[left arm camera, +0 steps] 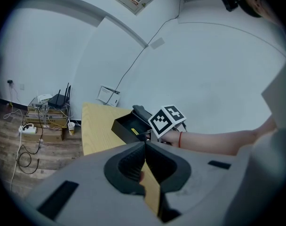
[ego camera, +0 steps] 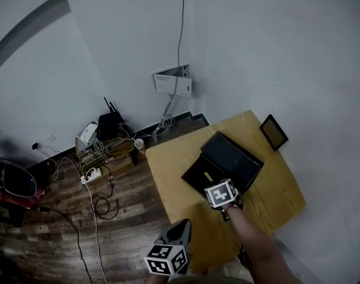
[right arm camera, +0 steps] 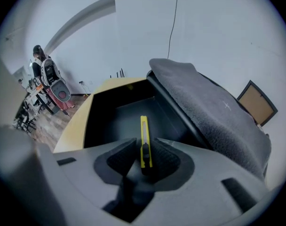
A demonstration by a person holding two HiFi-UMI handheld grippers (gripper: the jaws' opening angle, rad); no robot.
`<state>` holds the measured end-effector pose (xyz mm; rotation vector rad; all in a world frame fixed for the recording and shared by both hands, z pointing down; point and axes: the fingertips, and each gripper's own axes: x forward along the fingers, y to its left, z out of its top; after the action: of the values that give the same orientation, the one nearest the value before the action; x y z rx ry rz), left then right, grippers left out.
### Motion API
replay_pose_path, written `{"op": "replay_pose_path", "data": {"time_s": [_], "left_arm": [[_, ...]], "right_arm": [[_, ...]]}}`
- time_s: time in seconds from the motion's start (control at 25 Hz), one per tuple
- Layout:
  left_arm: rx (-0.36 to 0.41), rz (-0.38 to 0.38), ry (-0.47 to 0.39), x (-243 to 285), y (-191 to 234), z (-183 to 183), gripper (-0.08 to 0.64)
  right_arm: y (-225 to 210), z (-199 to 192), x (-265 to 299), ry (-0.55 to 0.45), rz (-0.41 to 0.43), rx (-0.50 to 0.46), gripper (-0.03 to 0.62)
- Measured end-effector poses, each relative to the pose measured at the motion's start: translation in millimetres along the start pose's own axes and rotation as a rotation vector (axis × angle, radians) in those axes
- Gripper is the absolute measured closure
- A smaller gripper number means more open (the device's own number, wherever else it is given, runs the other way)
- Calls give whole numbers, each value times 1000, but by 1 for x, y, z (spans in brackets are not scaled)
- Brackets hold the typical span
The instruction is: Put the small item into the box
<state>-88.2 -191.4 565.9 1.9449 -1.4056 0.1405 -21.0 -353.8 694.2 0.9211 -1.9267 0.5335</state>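
— How is the left gripper set?
— Its jaws are pressed together with nothing between them, beside the table.
— And the cutter?
— It is clamped in the right gripper and held over the open box, whose lid is tipped back.

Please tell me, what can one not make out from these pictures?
1. Right gripper view: whether the yellow knife in the shut right tool touches the box floor; the camera looks along the knife.
2. Head view: the right tool's jaws, hidden behind its marker cube.
3. Head view: print on the white wall panel, too small.
4. Head view: the left tool, its lower part cut off by the bottom edge.
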Motion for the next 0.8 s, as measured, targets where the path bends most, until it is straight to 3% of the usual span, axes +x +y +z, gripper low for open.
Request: {"op": "replay_pose_path", "data": {"time_s": [0.08,0.48,0.8], "left_arm": [[0,0,-2,-2,-1,0,556],[19,-30,-21,-17,-11,1,557],[43,-50,-50,-34,-16,7,556]], "right_arm": [[-1,2,-2,-29,-1,13,455],[11,6,-45,-145,-16,29,454],[22,2,-104,-276,-45,115,468]]}}
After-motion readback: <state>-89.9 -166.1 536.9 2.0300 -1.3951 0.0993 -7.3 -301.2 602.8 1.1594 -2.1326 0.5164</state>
